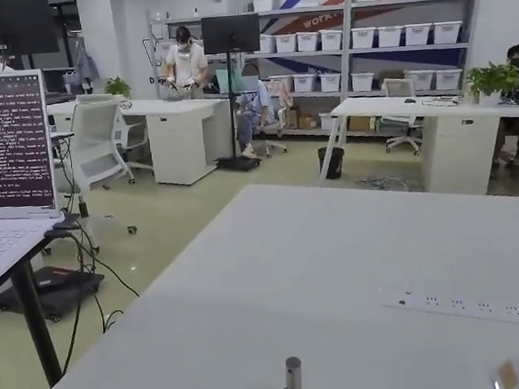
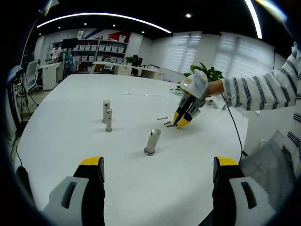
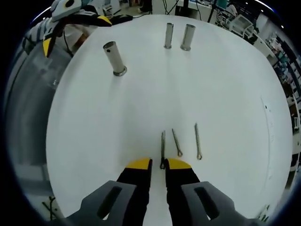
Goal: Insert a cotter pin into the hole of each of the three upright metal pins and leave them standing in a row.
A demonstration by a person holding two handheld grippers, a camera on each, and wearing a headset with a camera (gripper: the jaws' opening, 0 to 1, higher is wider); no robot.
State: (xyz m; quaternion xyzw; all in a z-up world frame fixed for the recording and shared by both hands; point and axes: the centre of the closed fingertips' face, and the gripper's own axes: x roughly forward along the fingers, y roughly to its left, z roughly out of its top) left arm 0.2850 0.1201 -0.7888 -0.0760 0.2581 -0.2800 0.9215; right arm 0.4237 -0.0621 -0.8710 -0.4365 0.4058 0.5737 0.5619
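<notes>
While I hold the left hand-held gripper (image 2: 158, 165) low over the white worktop (image 2: 70, 150), its jaws stand wide apart with nothing between them. Straight ahead of it, and nearest, a lone metal pin (image 2: 152, 141) stands on its base. Farther ahead and to the left, two more metal pins (image 2: 106, 111) stand just beside each other, well apart from the lone one. Beyond the lone pin and off to the right, the right hand-held gripper (image 2: 181, 123) points down with its tips at the worktop, a striped sleeve (image 2: 263, 92) behind it. In the right gripper view its jaws are drawn close, leaving a narrow gap, and the near end of one cotter pin (image 3: 162, 148) lies flat in that gap; I cannot tell whether the tips actually pinch it. The other cotter pins (image 3: 177, 142) lie flat just ahead of the right jaw, near each other but apart. Far ahead of this hand-held gripper the two metal pins stand side by side, with the lone pin nearer and to the left, a cross-hole showing near its top. From the head view I see a power strip (image 1: 468, 306) lying on the worktop.
</notes>
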